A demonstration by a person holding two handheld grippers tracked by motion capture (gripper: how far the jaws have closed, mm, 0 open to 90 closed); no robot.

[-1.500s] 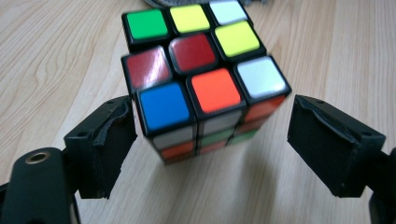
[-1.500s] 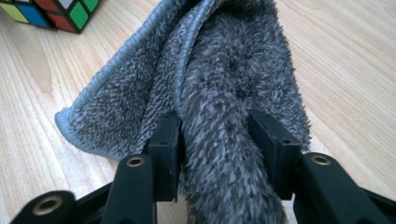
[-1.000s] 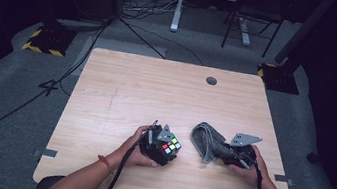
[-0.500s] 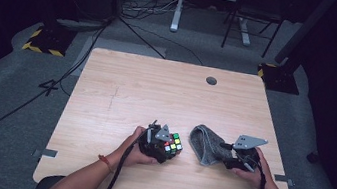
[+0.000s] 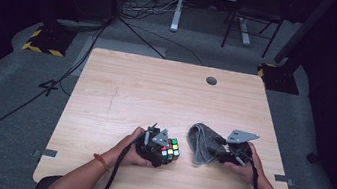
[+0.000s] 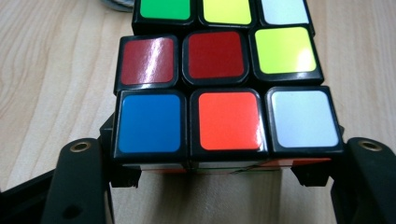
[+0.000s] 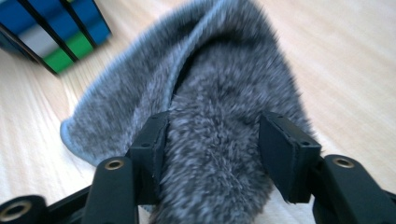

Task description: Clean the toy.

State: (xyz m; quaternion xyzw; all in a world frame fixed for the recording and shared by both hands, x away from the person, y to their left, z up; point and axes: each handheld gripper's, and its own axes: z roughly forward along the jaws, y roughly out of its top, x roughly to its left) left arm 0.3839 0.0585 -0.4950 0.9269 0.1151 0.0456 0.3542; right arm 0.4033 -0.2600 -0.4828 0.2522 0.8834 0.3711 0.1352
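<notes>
The left gripper (image 5: 164, 150) is clamping the puzzle cube (image 5: 170, 149) by its sides, near the table's (image 5: 156, 93) near edge. Just beside it, the right gripper (image 5: 218, 152) is straddling a fold of the grey fuzzy cloth (image 5: 201, 141); its jaws have just been opening, one pad standing slightly off the fabric.
</notes>
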